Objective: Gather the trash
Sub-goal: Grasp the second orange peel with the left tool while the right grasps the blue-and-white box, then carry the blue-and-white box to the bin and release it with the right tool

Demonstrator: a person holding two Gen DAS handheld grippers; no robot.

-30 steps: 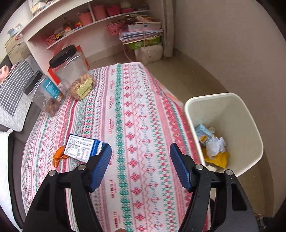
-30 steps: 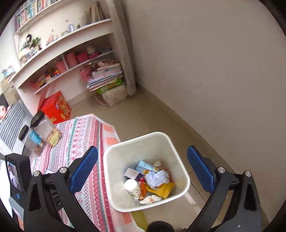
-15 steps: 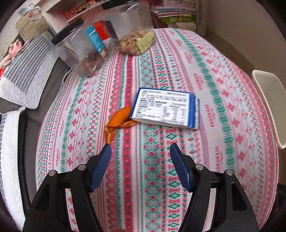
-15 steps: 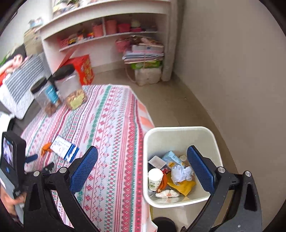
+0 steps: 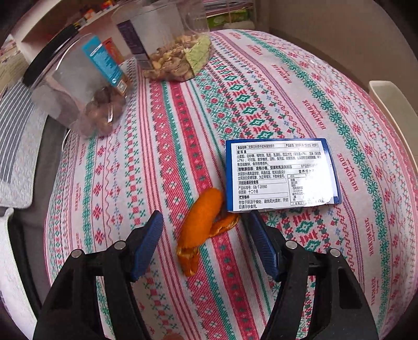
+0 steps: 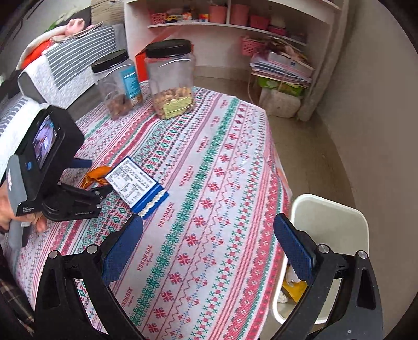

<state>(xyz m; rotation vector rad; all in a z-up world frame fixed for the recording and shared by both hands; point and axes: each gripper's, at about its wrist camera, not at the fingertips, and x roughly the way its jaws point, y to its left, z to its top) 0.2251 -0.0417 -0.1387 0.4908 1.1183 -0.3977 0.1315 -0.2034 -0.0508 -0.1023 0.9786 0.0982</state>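
Observation:
An orange peel [image 5: 201, 230] lies on the patterned tablecloth [image 5: 261, 104], touching the lower left corner of a flat blue and white food box [image 5: 282, 174]. My left gripper [image 5: 205, 245] is open, low over the cloth, with the peel between its blue pads. In the right wrist view the left gripper [image 6: 91, 177] sits by the peel [image 6: 95, 174] and the box [image 6: 137, 184]. My right gripper [image 6: 207, 243] is open and empty above the table's near right part. The white trash bin [image 6: 329, 209] stands on the floor to the right, with trash inside.
Two clear jars with black lids [image 6: 117, 81] [image 6: 171, 78] stand at the table's far side, holding nuts. A striped cushion [image 6: 75, 60] lies at the left. Shelves [image 6: 235, 23] and stacked papers [image 6: 284, 68] stand by the far wall. The bin's rim [image 5: 392, 104] shows at the right.
My left gripper has moved down and forward so the peel now lies between its pads. My right gripper has swung left, away from over the bin, toward the table.

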